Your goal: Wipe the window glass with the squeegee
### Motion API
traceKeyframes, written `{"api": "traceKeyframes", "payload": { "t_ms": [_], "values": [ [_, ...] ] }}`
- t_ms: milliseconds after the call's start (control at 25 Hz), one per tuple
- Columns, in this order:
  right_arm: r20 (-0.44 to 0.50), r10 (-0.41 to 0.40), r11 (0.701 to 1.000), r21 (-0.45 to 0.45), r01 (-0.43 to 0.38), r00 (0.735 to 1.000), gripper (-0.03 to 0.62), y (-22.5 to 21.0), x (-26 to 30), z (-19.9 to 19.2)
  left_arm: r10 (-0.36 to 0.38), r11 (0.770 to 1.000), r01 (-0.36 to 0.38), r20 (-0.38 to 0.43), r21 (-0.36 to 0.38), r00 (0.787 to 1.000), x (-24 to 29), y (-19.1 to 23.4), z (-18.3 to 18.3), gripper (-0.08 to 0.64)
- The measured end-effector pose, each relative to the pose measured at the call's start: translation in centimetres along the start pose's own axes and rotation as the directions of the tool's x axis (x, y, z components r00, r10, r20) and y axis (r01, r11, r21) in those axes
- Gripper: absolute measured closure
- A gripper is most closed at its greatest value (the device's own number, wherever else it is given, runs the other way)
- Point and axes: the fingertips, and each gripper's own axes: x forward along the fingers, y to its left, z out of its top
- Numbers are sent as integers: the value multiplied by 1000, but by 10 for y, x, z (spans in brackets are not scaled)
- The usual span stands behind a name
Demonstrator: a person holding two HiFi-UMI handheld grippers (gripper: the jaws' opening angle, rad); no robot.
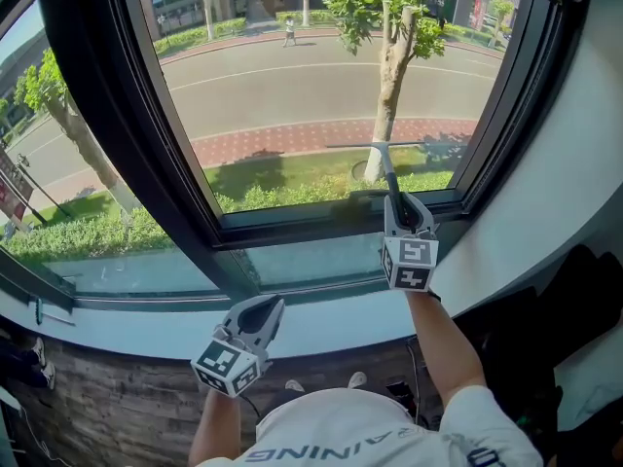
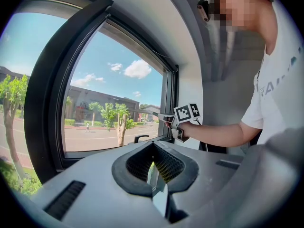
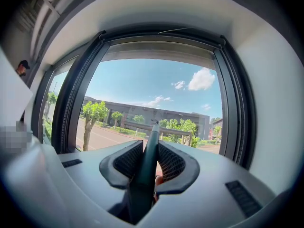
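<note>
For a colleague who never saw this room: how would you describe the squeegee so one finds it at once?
Find the big dark-framed window. Near its lower right corner, the right gripper holds a slim dark handle ending in a thin horizontal blade: the squeegee. It is the only tool; the left gripper holds nothing.
</note>
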Motion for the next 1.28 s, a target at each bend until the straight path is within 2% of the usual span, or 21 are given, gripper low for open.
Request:
{"api": "traceKeyframes", "payload": {
  "t_ms": [640, 1280],
  "values": [
    [-126, 33, 999, -27, -37, 991, 494, 14, 4, -79, -2, 1000, 2, -6, -20, 1000, 7, 3, -10, 546],
    [-180, 46, 998, -22, -51, 983, 494, 29, 3, -113, 9, 999, -10, -31, -48, 999, 5, 10, -23, 546]
  ]
}}
